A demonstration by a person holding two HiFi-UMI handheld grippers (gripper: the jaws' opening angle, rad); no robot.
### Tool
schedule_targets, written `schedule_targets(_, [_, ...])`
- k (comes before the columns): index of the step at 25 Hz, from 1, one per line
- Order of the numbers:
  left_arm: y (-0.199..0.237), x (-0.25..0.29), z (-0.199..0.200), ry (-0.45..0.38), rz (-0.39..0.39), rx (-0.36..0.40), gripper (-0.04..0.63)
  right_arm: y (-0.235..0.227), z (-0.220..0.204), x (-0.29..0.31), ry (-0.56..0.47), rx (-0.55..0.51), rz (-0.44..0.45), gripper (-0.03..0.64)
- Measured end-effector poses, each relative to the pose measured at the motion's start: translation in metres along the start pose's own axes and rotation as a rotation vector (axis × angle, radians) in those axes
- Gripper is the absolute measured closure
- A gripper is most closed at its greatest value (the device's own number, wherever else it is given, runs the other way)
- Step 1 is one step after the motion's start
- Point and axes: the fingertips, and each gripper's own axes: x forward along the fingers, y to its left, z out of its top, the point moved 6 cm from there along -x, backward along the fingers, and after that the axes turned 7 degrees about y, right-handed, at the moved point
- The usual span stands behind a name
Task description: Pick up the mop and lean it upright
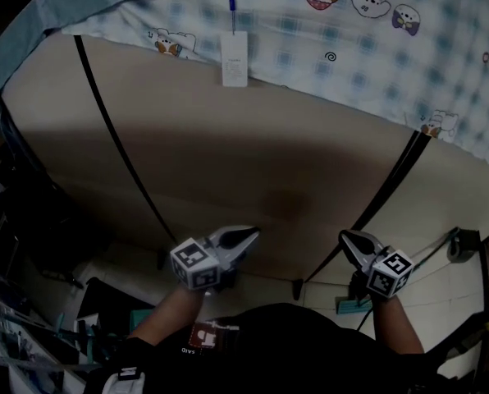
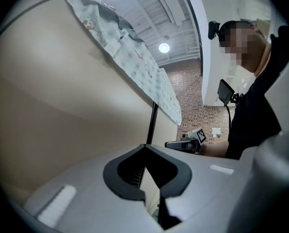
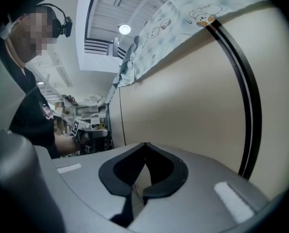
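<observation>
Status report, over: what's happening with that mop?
Left gripper and right gripper shut, empty. Black pole, likely the mop, leans on beige panel. No obstruction seen.

a bed fills the middle of the head view. its beige side is bare but for two black stripes slanting down from 11 and 2 o'clock. on top, from 12 round to 3 o'clock, lies a checked sheet printed with cartoon bears, and a white tag hangs over its edge at 12. a teal cloth lies at 11. pale floor tiles show at 4 to 5 o'clock, carrying a dark block, a thin rod and a teal piece. dark clutter crowds the floor at 8 o'clock.
</observation>
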Motion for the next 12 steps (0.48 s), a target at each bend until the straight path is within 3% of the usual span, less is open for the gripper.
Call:
schedule_targets(4, [0.014, 0.023, 0.008, 0.008, -0.038, 0.012, 0.598, -0.010, -0.004, -0.013, -0.040, 0.025, -0.039, 0.601])
schedule_targets(8, [-0.008, 0.057, 0.002, 0.026, -0.071, 0.033, 0.598, -0.028, -0.007, -0.045, -0.036, 0.023, -0.067, 0.601])
schedule_targets(12, [-0.037, 0.091, -0.002, 0.028, -0.022, 0.040, 0.598, -0.060, -0.003, -0.082, -0.060, 0.024, -0.028, 0.601])
